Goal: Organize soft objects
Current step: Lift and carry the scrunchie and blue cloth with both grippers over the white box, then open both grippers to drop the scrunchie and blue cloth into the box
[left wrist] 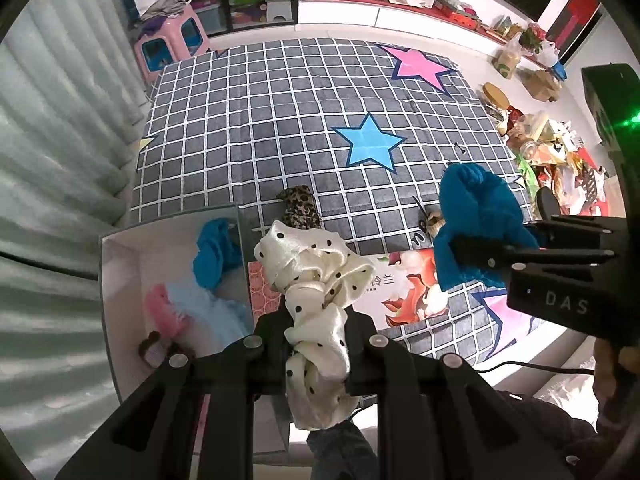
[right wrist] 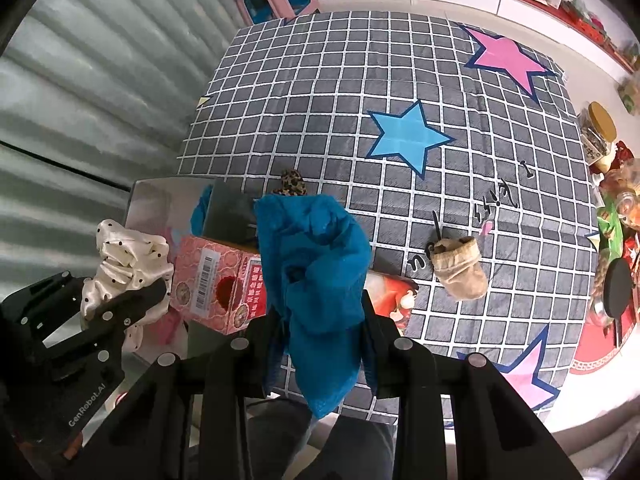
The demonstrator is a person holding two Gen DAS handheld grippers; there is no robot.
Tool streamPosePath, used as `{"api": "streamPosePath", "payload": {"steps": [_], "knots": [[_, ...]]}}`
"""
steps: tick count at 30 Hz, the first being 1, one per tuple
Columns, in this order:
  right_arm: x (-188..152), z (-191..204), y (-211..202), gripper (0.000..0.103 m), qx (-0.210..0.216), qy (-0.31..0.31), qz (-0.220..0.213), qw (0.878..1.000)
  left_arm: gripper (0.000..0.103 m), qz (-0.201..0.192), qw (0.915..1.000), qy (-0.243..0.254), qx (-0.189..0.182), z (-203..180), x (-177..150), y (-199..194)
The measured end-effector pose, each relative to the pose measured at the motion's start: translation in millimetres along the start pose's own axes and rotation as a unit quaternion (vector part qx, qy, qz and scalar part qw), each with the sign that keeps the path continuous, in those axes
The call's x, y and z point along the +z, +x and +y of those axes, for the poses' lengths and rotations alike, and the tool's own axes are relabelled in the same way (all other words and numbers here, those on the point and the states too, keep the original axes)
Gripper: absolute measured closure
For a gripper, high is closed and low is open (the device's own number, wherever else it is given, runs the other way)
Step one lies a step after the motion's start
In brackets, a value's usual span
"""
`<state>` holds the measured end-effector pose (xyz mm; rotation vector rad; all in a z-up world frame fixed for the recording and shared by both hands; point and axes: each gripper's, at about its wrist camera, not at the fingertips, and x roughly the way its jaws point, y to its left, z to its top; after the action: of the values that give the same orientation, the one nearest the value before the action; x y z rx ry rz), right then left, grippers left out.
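My left gripper [left wrist: 316,322] is shut on a white polka-dot scrunchie [left wrist: 308,264], held above the edge of an open white box [left wrist: 120,280]. That box holds a blue cloth [left wrist: 216,252], a pink item [left wrist: 164,312] and a pale blue one [left wrist: 208,304]. My right gripper [right wrist: 320,320] is shut on a blue fuzzy cloth [right wrist: 316,272], lifted off the checked bedspread [right wrist: 360,80]. In the right wrist view the left gripper [right wrist: 132,300] with the scrunchie [right wrist: 128,256] hangs at the left. A leopard scrunchie [left wrist: 300,208] and a beige sock [right wrist: 460,268] lie on the bedspread.
A red printed box lid [right wrist: 212,280] leans by the open box. A pale curtain [left wrist: 60,160] runs along the left. A pink stool [left wrist: 172,48] stands beyond the bed. Jars and packets [left wrist: 552,148] crowd the floor at the right. A person's legs [right wrist: 320,440] are below.
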<state>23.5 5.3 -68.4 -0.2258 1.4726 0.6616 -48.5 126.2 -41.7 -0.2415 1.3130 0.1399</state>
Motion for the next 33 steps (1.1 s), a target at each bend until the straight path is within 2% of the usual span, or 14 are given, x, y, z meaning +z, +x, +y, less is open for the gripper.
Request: {"api": "streamPosePath", "payload": {"steps": [10,19,28,33], "knots": [[0,22,3,0.070,-0.006,-0.019,0.004,1.000,0.083,-0.006,0.9998,-0.018,-0.002,15,-10,-4],[3,66,15,0.070,-0.004,-0.068,0.016,0.998,0.083,-0.011,0.9975,-0.069,0.008,51,-30,-10],[6,131,30,0.070,0.013,-0.143,0.030,0.989,0.083,-0.010,0.9887,-0.142,0.046,110,-66,-15],[3,167,44,0.070,0.024,-0.186,0.046,0.981,0.083,-0.001,0.9835,-0.173,0.054,138,-91,-12]]}}
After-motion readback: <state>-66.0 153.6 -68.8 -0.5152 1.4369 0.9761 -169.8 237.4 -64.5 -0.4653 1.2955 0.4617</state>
